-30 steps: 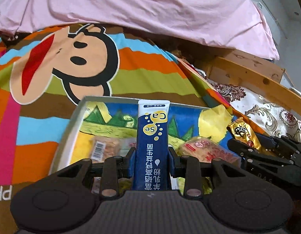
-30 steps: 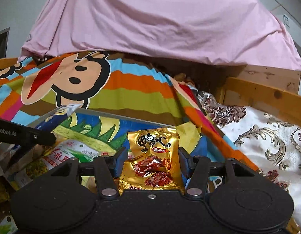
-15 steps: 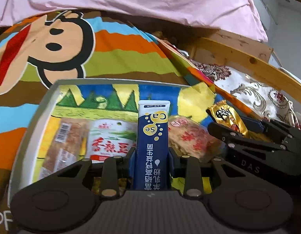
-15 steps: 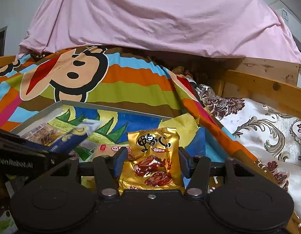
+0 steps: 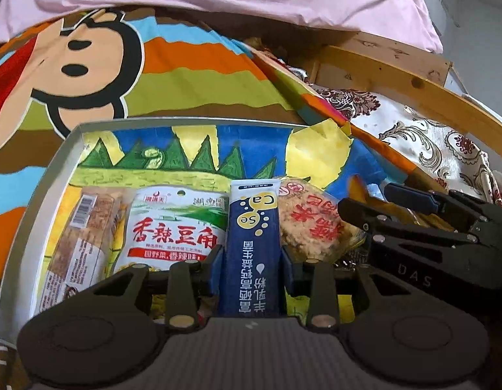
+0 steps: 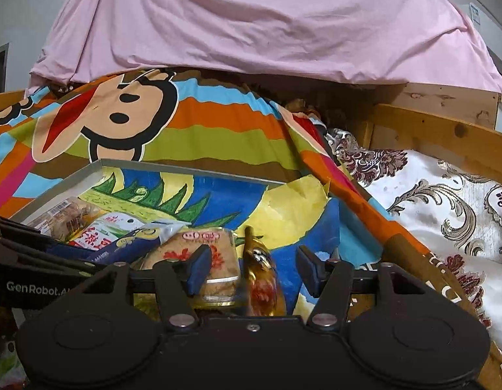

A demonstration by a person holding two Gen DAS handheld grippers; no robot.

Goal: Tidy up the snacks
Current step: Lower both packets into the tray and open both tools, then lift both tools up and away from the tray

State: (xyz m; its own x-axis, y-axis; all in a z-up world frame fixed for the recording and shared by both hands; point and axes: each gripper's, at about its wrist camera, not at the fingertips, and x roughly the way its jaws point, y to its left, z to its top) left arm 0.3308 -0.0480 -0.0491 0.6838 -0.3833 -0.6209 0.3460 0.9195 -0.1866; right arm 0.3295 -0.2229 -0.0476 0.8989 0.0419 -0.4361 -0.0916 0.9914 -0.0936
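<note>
The left gripper (image 5: pixel 252 256) has its jaws clamped on the blue stick packet (image 5: pixel 253 247), thin and light, best held by its flat sides, above the tray (image 5: pixel 39 195). The right gripper (image 6: pixel 251 269) has its jaws apart, and the gold snack bag (image 6: pixel 262 279), soft, crinkly and slippery, sits blurry between them near the tray's right side.

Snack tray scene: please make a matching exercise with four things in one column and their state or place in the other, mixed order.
Things:
1. blue stick pack
2. gold packet
3. rice cake pack
4. right gripper

States:
a. jaws apart
b. clamped in the left gripper
c. blurred, loose between open fingers
d. lying in the tray

Pairs: 1-b, 2-c, 3-d, 4-a
</note>
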